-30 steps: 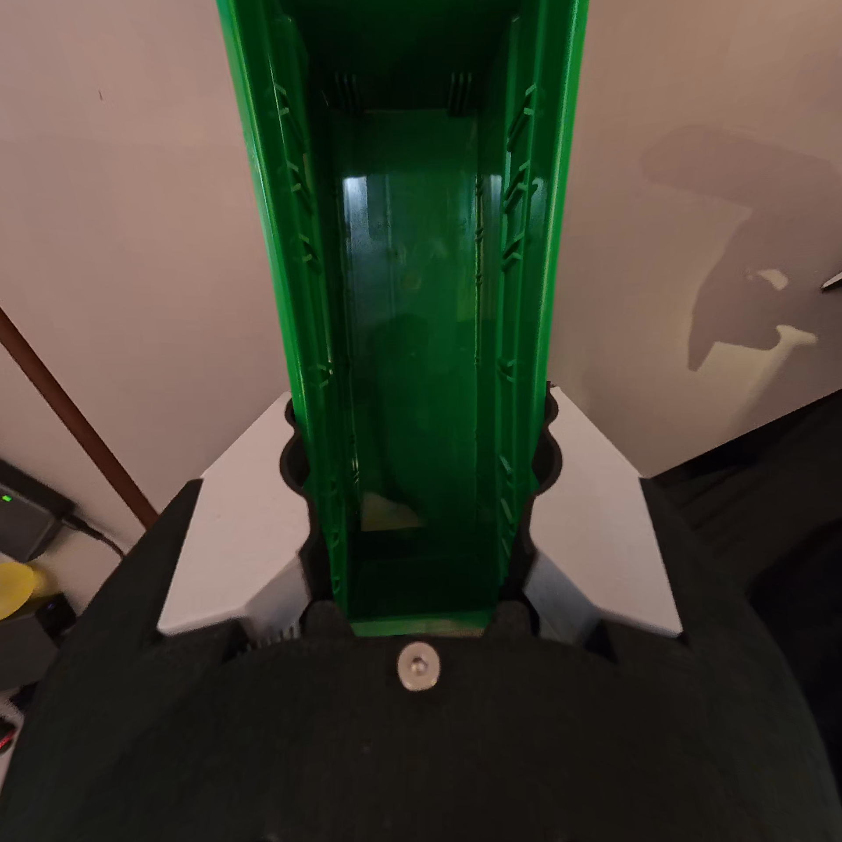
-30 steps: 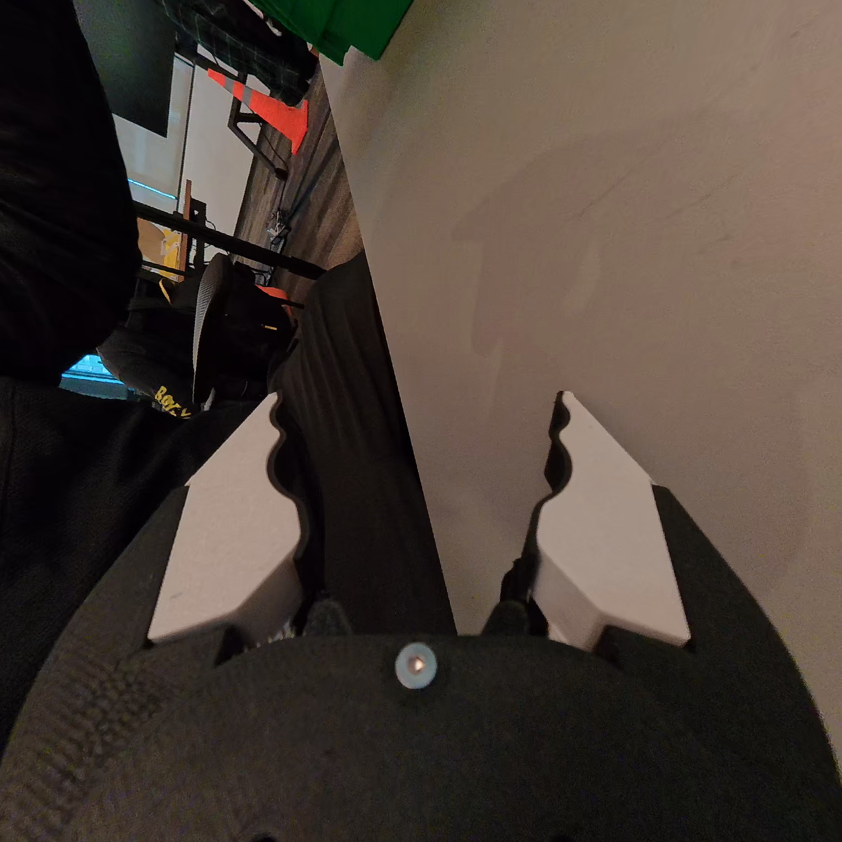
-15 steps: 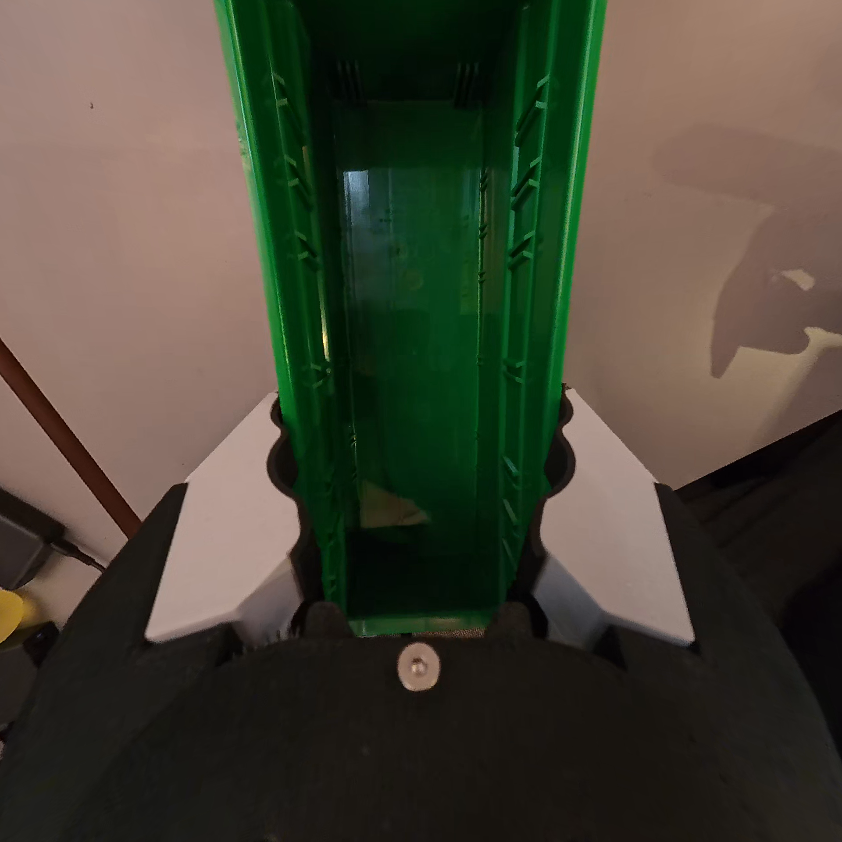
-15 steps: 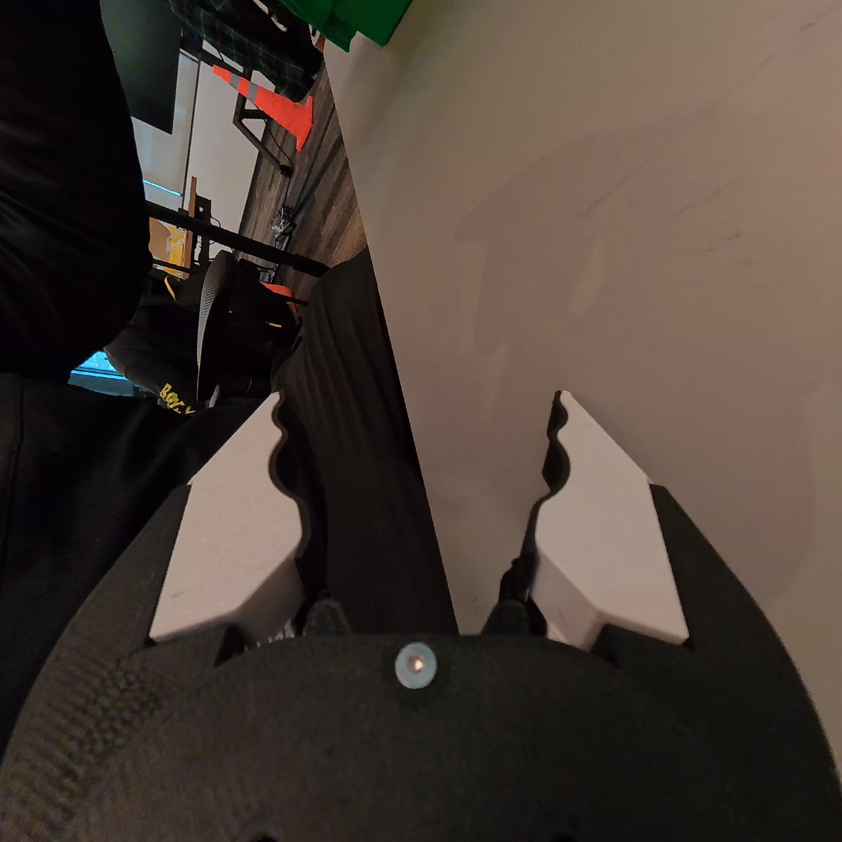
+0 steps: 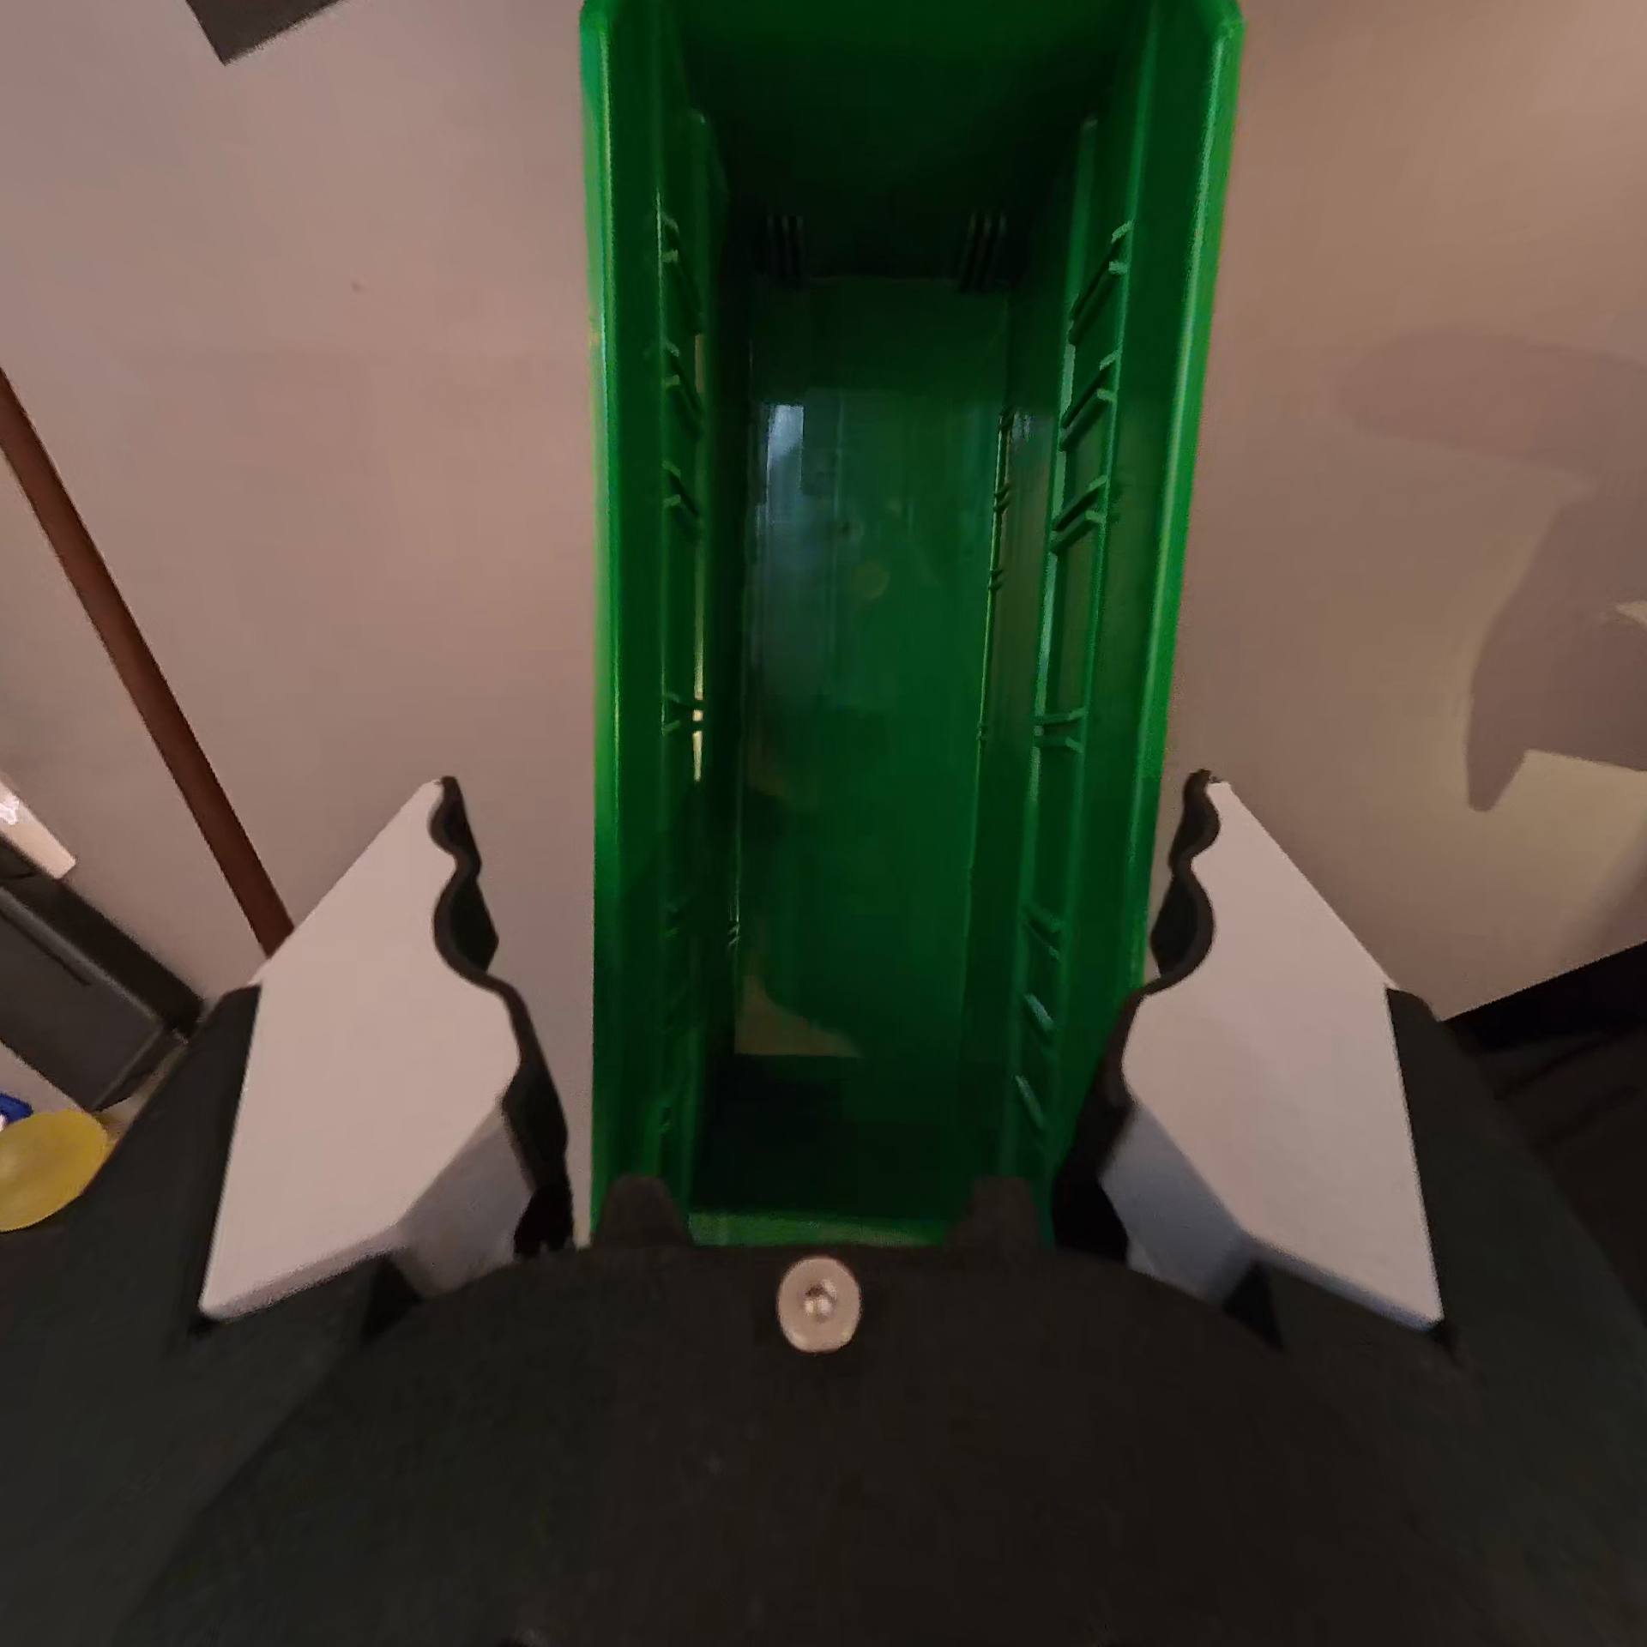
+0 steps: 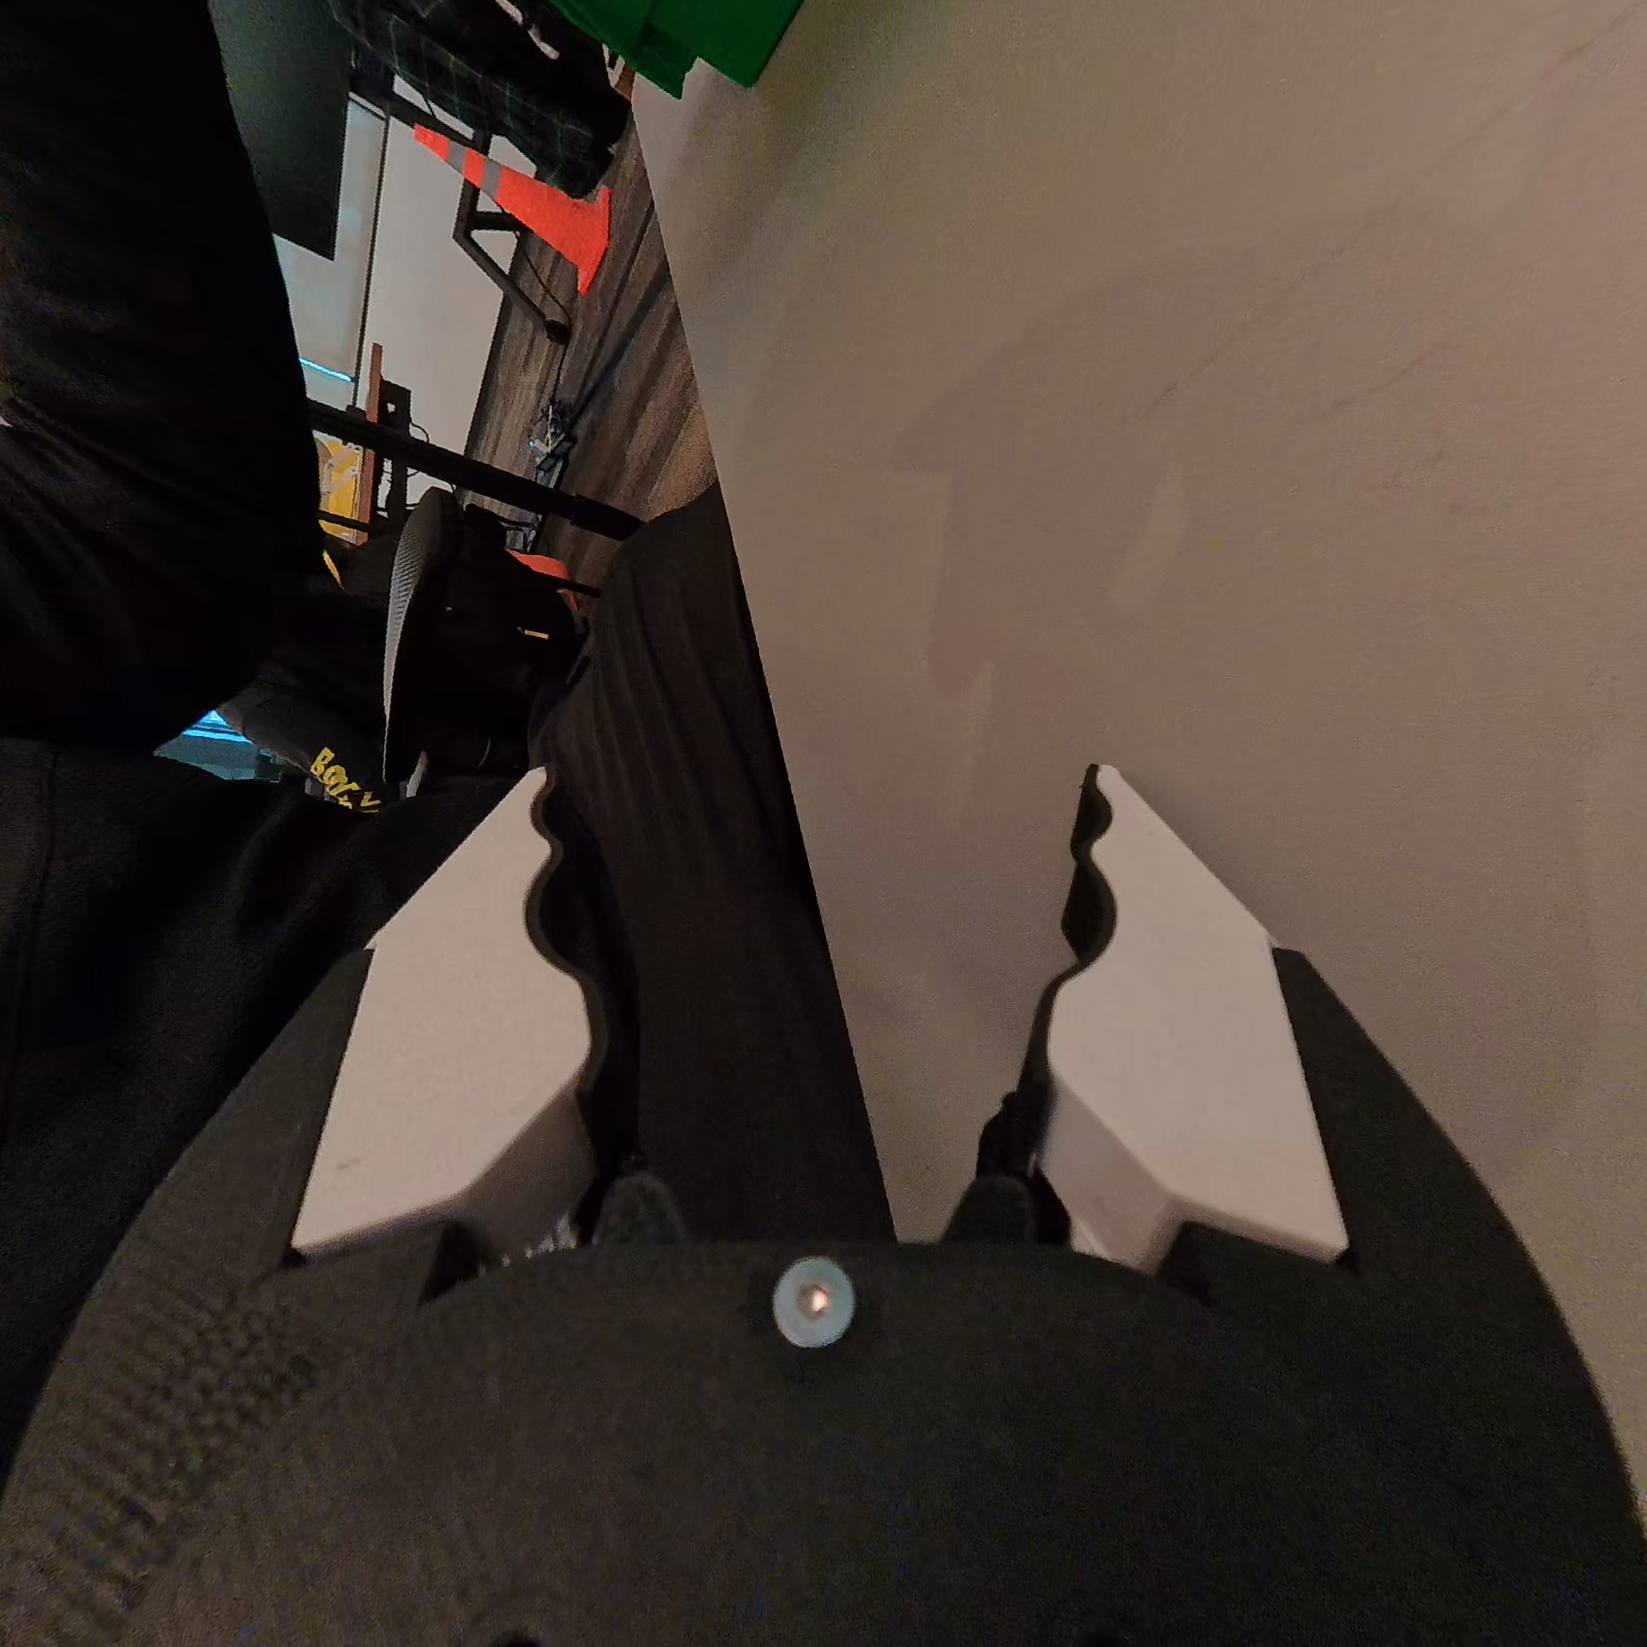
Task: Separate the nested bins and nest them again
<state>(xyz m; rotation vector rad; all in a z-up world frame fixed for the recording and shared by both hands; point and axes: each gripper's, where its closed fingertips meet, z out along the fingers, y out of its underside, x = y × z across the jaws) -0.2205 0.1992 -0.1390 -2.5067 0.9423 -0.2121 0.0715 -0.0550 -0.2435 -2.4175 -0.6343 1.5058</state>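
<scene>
From my left gripper (image 5: 824,789) I note both fingers spread wide. The green bin (image 5: 909,624) stands between them, running lengthwise away from the camera. The left finger (image 5: 374,1034) is clear of its wall with pale surface showing in the gap; the right finger (image 5: 1248,1052) sits just beside the opposite wall, and I cannot tell whether they touch. I count one bin visible here. Its interior holds nothing loose; the glossy floor shows only reflections, and ribbed slots line both inner walls. The bin rests on a pale table (image 5: 312,446).

At the near left edge I see a yellow round object (image 5: 45,1167) and a dark box (image 5: 80,998). A brown rod (image 5: 134,642) slants across the left side beyond them. A gripper-shaped shadow (image 5: 1515,624) falls on the table at right.

My right gripper (image 6: 815,780) is also parted wide and holds nothing. It straddles the table's edge (image 6: 775,713), with dark clothing (image 6: 677,891) at left. Far off I see one orange cone (image 6: 544,214) on a wooden floor (image 6: 624,374), and a green corner (image 6: 695,36) at the table's far end.
</scene>
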